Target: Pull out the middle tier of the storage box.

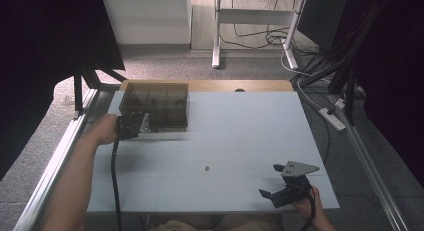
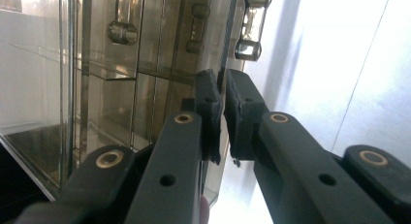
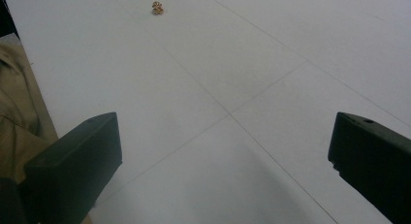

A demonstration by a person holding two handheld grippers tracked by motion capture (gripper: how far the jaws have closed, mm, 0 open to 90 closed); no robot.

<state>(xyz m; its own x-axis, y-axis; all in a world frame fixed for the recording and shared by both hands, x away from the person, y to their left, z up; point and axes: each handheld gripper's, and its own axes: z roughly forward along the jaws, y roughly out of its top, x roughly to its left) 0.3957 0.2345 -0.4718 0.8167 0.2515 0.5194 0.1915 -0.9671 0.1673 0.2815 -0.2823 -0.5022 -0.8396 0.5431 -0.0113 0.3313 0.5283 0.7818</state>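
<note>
The left gripper (image 2: 222, 115) is pinching the thin front wall of the smoky box (image 1: 156, 105) at the table's (image 1: 240, 121) far left, jaws nearly closed on it. A steady, level pull should keep the wall from slipping out. The right gripper (image 1: 274, 180) is waiting wide open, holding nothing, near the front edge; the small gold piece (image 1: 207, 167) is lying between them with open room around it.

No legible text, label, brand, number or sign on any surface in these views
</note>
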